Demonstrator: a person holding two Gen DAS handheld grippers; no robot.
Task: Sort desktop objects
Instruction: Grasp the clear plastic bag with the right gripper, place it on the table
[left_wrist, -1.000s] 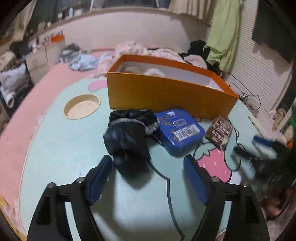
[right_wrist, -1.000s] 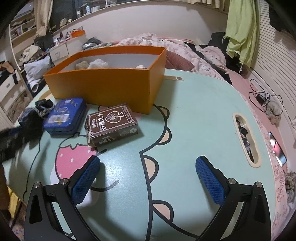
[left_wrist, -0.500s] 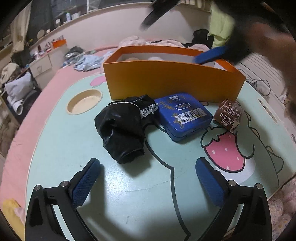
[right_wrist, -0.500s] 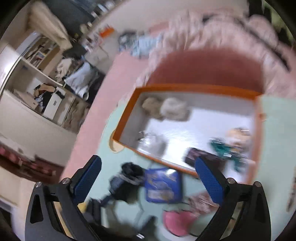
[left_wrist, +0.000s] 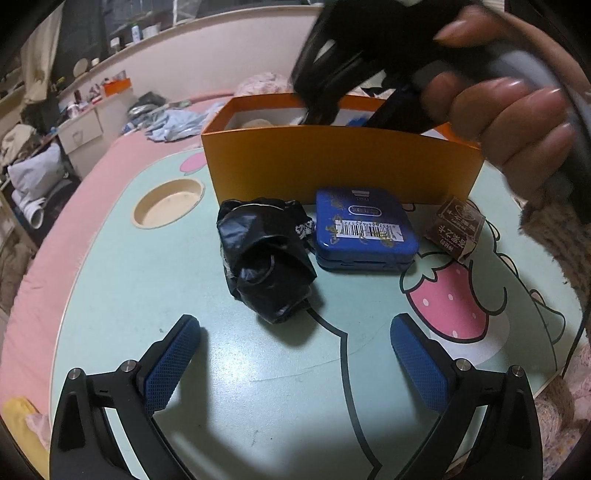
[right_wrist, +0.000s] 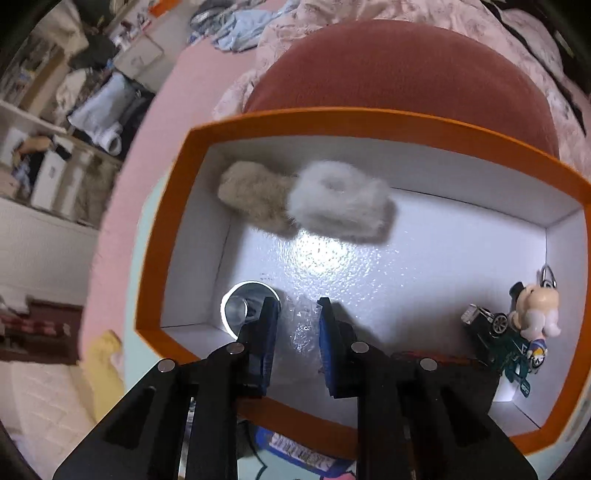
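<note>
The left hand-held gripper (left_wrist: 295, 354), spread wide and empty, is held above the tabletop (left_wrist: 258, 387) before the unsorted black bundle (left_wrist: 264, 254), blue tin (left_wrist: 364, 229) and card box (left_wrist: 458, 230). Beyond, inside the orange box (right_wrist: 155, 266), the right hand-held gripper (right_wrist: 295, 321) is closed narrowly on crinkled clear plastic (right_wrist: 299, 325).

Left gripper (left_wrist: 295, 350) spread wide; right gripper (right_wrist: 295, 314) nearly closed.

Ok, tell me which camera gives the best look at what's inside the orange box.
The right wrist view: it looks straight down into the orange box, showing two fluffy pieces, a clear cup, a toy car and a figurine keychain. The left wrist view shows mostly its outer front wall.
</note>
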